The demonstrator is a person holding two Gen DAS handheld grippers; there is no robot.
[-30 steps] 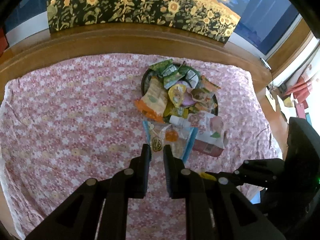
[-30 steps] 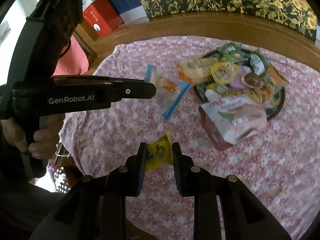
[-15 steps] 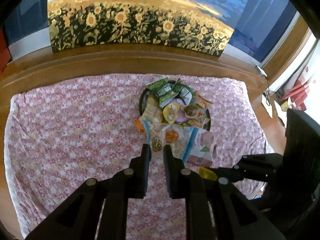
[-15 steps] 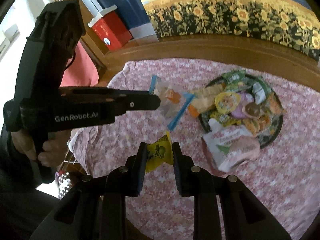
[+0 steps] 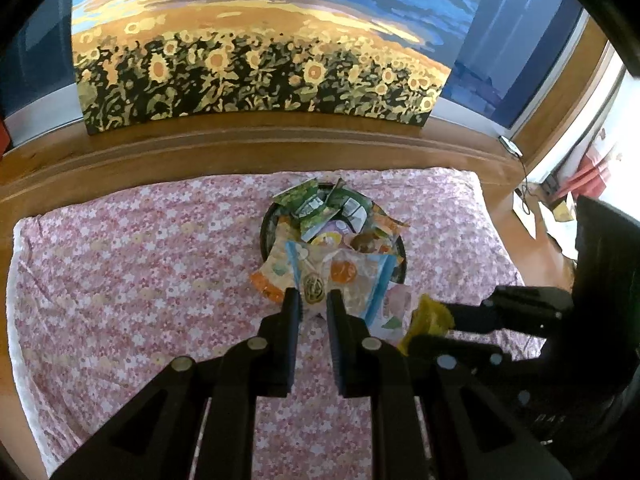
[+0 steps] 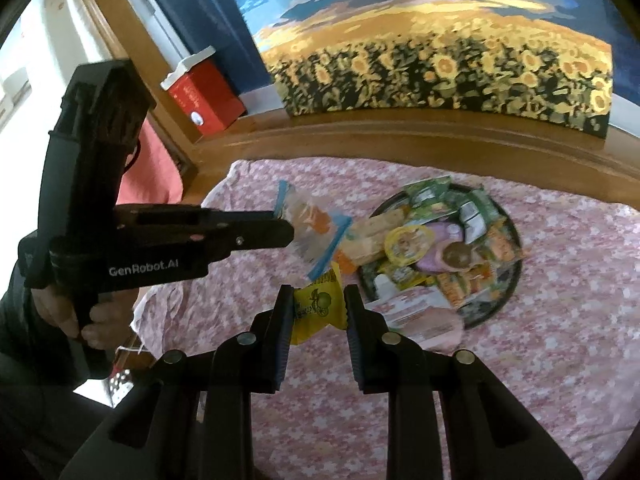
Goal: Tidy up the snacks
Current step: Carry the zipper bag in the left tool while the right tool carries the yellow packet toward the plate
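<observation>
Floral bed [image 5: 120, 280], snack tray [image 6: 508, 300] ahead.
Left claw [image 5: 313, 300] pinches clear bag [image 5: 344, 276], hanging crosswise; right claw [image 6: 316, 312] clamps upright yellow packet [image 6: 318, 306].

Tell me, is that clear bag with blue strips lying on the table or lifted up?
Lifted. The left gripper pinches the clear bag, which hangs above the pink cloth.

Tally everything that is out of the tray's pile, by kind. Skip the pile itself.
Clear zip bag, in the left gripper's jaws: 1
Yellow snack packet, in the right gripper's jaws: 1
Pink and white pouch, at the rim of the tray: 1
Total: 3
</observation>
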